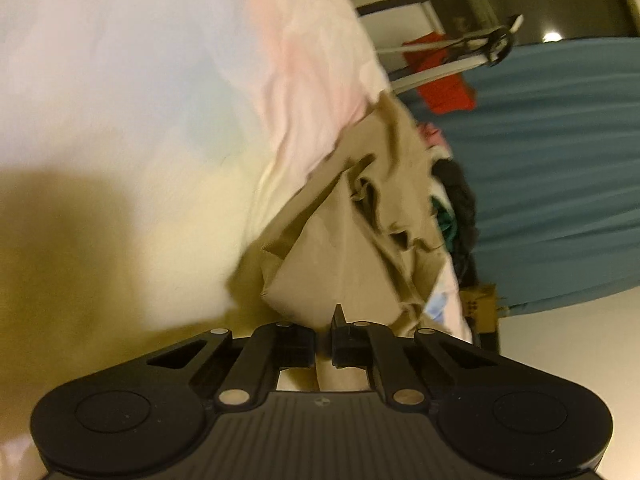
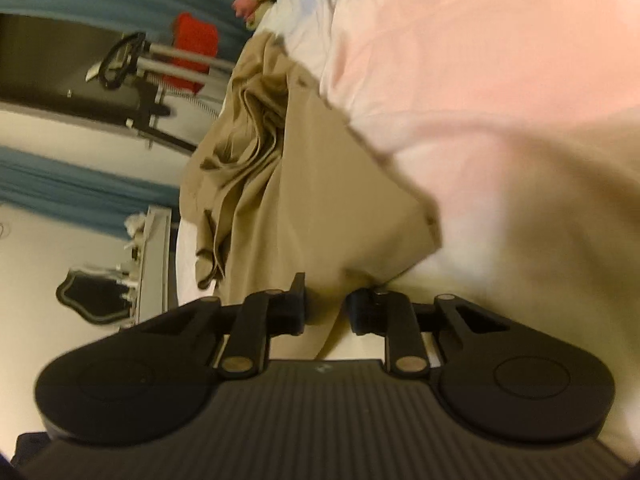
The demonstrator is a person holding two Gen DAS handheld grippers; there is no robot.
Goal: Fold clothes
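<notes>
Tan garment [image 1: 352, 248] lies on the pale bed sheet [image 1: 120, 120]. Left tool [image 1: 323, 340] is clamped on its near edge; right tool [image 2: 325, 308] pinches its fabric, seemingly to lift both corners for folding.

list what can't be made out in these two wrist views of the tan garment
- Left wrist view: the left hand-held gripper is shut on the tan garment; its own body hides the pinched edge.
- Right wrist view: the right hand-held gripper has tan cloth between its jaws; contact is unclear through blur.
- Both views: what kind of garment it is; crumpled and cut off below.
- Left wrist view: the clothes pile is small and blurred.
</notes>
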